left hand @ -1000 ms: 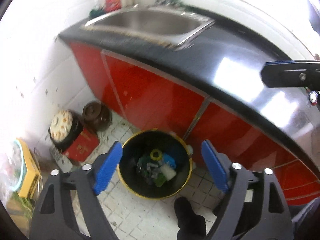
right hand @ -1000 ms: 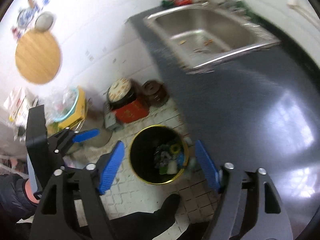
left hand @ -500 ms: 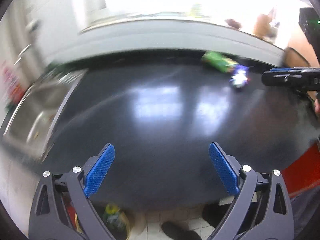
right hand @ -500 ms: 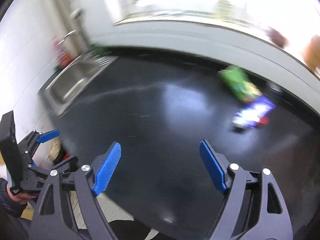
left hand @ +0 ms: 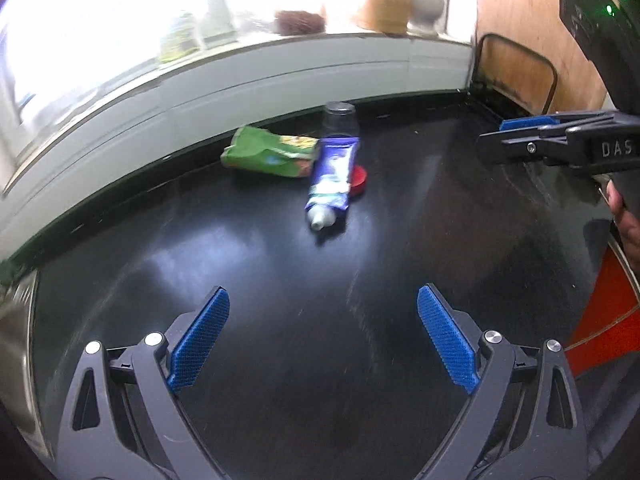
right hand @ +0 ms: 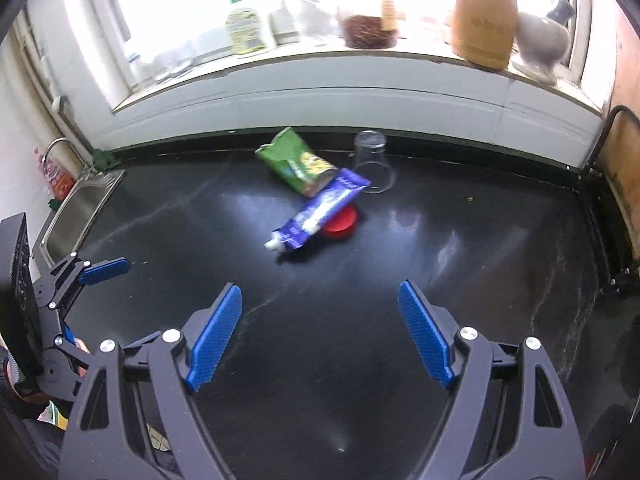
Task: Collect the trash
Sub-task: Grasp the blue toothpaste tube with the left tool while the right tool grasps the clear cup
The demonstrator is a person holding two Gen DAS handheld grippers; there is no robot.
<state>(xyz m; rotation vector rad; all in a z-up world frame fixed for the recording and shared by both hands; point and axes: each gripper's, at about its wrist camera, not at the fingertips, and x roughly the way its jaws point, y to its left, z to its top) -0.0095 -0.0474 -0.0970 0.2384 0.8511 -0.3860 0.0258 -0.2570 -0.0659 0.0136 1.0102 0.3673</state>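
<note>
both grippers' fingers wide apart and empty, toothpaste tube (right hand: 318, 213), green packet (right hand: 298, 163) on black counter (right hand: 440, 240)

Black hand-held gripper (left hand: 323, 336) frames, blue ribbed pads (left hand: 199, 340), silver screws; lettering possibly "DAS"

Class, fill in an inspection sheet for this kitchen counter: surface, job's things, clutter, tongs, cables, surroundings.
Surface: black counter, glossy, scuffed.
Job's things: green snack bag; blue tube lying across a red lid; clear cup upside down.
Clutter: nothing seen beyond these.
Tongs: left tongs open and empty, having just opened wider; right tongs open, empty.
Cables: nothing seen.
Surroundings: sink at left; windowsill with bottles and jars.
</note>
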